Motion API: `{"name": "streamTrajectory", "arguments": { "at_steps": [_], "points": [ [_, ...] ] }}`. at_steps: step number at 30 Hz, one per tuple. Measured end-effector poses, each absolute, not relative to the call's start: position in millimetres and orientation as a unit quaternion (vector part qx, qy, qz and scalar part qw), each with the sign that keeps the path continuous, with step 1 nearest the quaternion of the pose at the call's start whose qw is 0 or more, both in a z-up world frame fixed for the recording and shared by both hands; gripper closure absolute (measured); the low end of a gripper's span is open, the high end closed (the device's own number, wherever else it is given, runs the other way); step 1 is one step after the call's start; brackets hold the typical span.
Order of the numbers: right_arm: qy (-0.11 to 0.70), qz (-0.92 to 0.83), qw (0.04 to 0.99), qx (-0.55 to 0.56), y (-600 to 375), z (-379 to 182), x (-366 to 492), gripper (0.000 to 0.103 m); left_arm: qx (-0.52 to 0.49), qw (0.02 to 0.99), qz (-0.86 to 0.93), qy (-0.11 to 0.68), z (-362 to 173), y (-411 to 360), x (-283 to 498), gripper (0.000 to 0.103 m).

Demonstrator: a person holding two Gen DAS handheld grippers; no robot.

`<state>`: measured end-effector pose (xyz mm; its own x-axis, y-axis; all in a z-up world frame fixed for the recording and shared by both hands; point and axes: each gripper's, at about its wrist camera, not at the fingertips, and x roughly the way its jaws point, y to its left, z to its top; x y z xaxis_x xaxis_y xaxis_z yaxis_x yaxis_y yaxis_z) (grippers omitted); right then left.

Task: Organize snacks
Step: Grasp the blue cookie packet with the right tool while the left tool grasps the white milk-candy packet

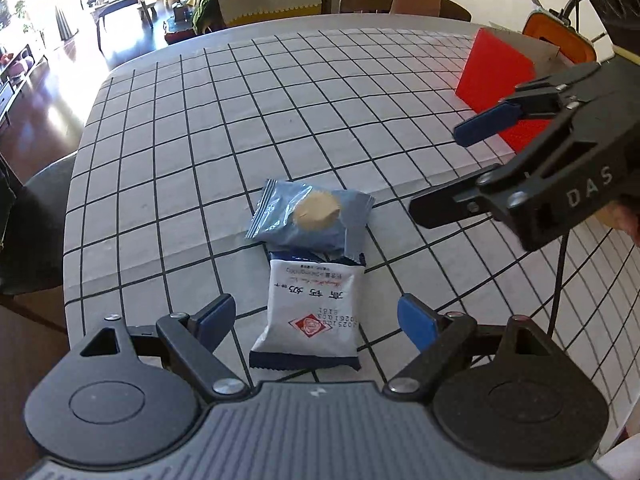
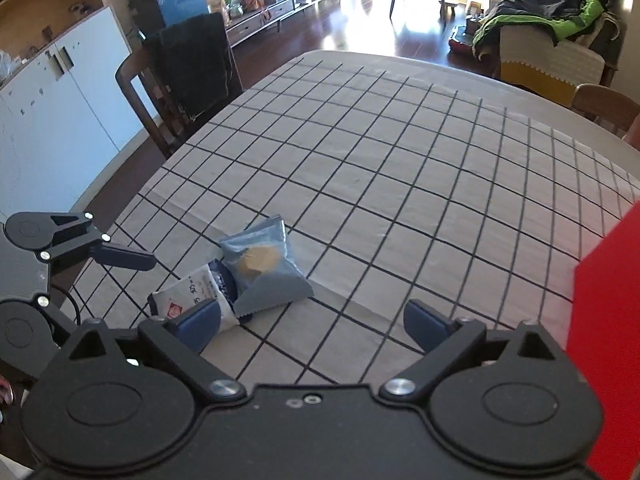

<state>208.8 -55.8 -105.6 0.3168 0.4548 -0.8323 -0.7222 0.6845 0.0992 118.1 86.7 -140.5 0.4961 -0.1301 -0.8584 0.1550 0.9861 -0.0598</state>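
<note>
Two snack packets lie touching on the checked tablecloth (image 1: 280, 100). The blue packet (image 1: 312, 216) with a biscuit picture overlaps the far end of the white packet (image 1: 310, 312). My left gripper (image 1: 316, 314) is open, and the white packet shows between its fingers with room on both sides. My right gripper (image 1: 442, 170) comes in from the right, open and empty, short of the blue packet. In the right wrist view, the right gripper (image 2: 310, 320) is open over bare cloth, with the blue packet (image 2: 266, 272) and white packet (image 2: 188, 294) ahead to its left.
A red box (image 1: 496, 76) stands at the far right of the table, close by my right gripper's right side (image 2: 608, 320). An orange object (image 1: 560, 36) sits behind it. A dark chair (image 2: 192, 76) stands at the table's left edge, and wooden chairs (image 1: 380, 0) at the far side.
</note>
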Motion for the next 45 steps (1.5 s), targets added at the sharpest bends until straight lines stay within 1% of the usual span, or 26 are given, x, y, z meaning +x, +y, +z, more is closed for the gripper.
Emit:
{"name": "streamTrajectory", "arguments": {
  "at_steps": [4, 7, 9, 12, 14, 16, 26, 30, 34, 38, 40, 45],
  "points": [
    [0.455, 0.372, 0.793, -0.160, -43, -113, 213, 0.010, 0.015, 0.864, -0.092, 0.495, -147, 84, 122, 0.015],
    [0.454, 0.375, 0.789, -0.174, -33, -117, 216, 0.012, 0.040, 0.863, -0.094, 0.495, -151, 76, 125, 0.023],
    [0.452, 0.381, 0.786, -0.183, -26, -118, 217, 0.014, 0.047, 0.859, -0.096, 0.500, -154, 74, 126, 0.036],
    [0.449, 0.395, 0.777, -0.196, -18, -121, 219, 0.015, 0.046, 0.857, -0.094, 0.504, -157, 76, 128, 0.043],
    [0.448, 0.402, 0.772, -0.203, -12, -123, 220, 0.017, 0.040, 0.856, -0.092, 0.508, -158, 80, 129, 0.045],
    [0.449, 0.408, 0.767, -0.207, -7, -125, 221, 0.018, 0.032, 0.853, -0.093, 0.512, -159, 84, 130, 0.045],
    [0.451, 0.432, 0.749, -0.221, 12, -133, 225, 0.020, 0.040, 0.853, -0.086, 0.514, -160, 83, 129, 0.055],
    [0.450, 0.427, 0.749, -0.231, 16, -139, 228, 0.020, 0.011, 0.850, -0.061, 0.523, -158, 97, 124, 0.057],
    [0.453, 0.419, 0.750, -0.235, 19, -148, 231, 0.020, -0.039, 0.847, -0.023, 0.529, -154, 122, 115, 0.057],
    [0.433, 0.418, 0.753, -0.267, 27, -155, 222, 0.025, -0.066, 0.849, -0.001, 0.524, -149, 137, 111, 0.057],
    [0.432, 0.422, 0.752, -0.267, 29, -155, 221, 0.027, -0.075, 0.849, 0.004, 0.524, -148, 143, 110, 0.057],
    [0.430, 0.417, 0.758, -0.259, 29, -152, 221, 0.042, -0.083, 0.851, 0.010, 0.518, -146, 150, 110, 0.057]
  ]
}}
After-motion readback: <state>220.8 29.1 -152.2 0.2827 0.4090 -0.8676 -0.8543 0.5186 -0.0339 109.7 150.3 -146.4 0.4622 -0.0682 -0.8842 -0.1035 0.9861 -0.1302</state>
